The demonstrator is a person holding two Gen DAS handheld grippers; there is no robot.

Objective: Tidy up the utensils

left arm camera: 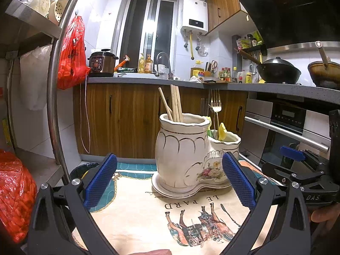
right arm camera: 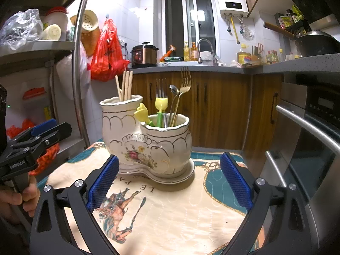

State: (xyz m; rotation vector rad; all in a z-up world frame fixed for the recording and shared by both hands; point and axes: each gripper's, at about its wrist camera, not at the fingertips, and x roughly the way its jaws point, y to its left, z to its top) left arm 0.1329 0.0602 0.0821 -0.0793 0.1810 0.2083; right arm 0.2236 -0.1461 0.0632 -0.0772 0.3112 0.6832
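Note:
A white ceramic double-pot utensil holder (left arm camera: 184, 157) (right arm camera: 146, 142) with gold trim and a flower print stands on a printed cloth. Several wooden chopsticks (left arm camera: 175, 103) (right arm camera: 125, 85) stand in its taller pot. The lower pot holds a gold fork (right arm camera: 185, 80) (left arm camera: 216, 102), a silver fork (right arm camera: 160, 89), a spoon (right arm camera: 174, 90) and two yellow tulip-topped utensils (right arm camera: 161, 104). My left gripper (left arm camera: 170, 178) is open just short of the holder, with nothing between its fingers. My right gripper (right arm camera: 170, 180) is open in front of the holder, also with nothing in it.
The cloth (left arm camera: 148, 216) (right arm camera: 180, 208) covers a small table. A steel rack with a red bag (left arm camera: 14, 193) stands at the left. An oven front with a bar handle (right arm camera: 308, 125) is close on the right. Wooden cabinets and a cluttered counter (left arm camera: 191, 82) lie behind.

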